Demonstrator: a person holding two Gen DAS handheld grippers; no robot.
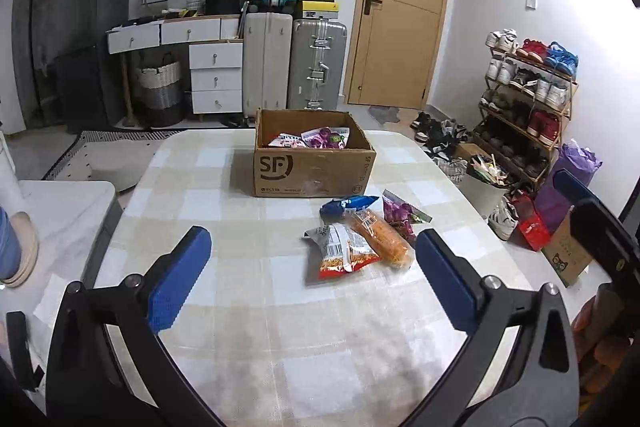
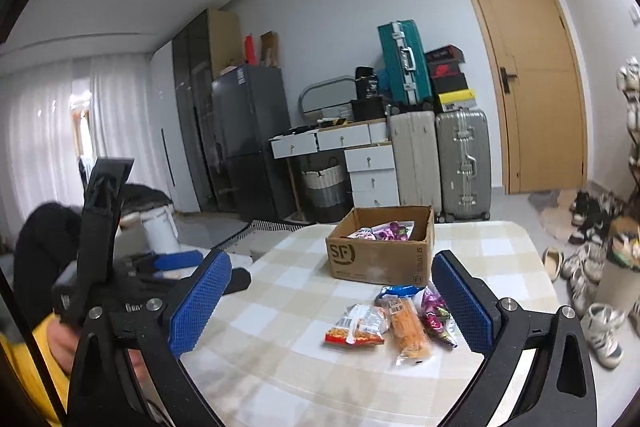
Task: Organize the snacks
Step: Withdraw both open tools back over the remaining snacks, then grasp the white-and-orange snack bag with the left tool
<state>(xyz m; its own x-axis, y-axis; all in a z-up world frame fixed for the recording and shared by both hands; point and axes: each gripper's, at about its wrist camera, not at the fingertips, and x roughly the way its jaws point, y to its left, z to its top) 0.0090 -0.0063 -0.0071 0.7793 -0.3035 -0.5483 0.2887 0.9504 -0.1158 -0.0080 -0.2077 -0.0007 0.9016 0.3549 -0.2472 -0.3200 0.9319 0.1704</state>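
Your left gripper point(image 1: 312, 267) is spread wide, nothing between the pads; the snack packets point(image 1: 360, 239) lie on the checked tablecloth point(image 1: 240, 327) just ahead, toward its right finger. Your right gripper point(image 2: 332, 303) is also open and empty, packets ahead. Four packets: red-white, orange, blue, purple, clustered near the cardboard box point(image 1: 316, 171), which holds more snacks.

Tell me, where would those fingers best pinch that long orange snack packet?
Probably across the middle of the long orange snack packet, coming down from above with the right gripper, which is open. The packet lies flat and narrow, its ends pointing toward and away from the box; neighbouring packets crowd both long sides.
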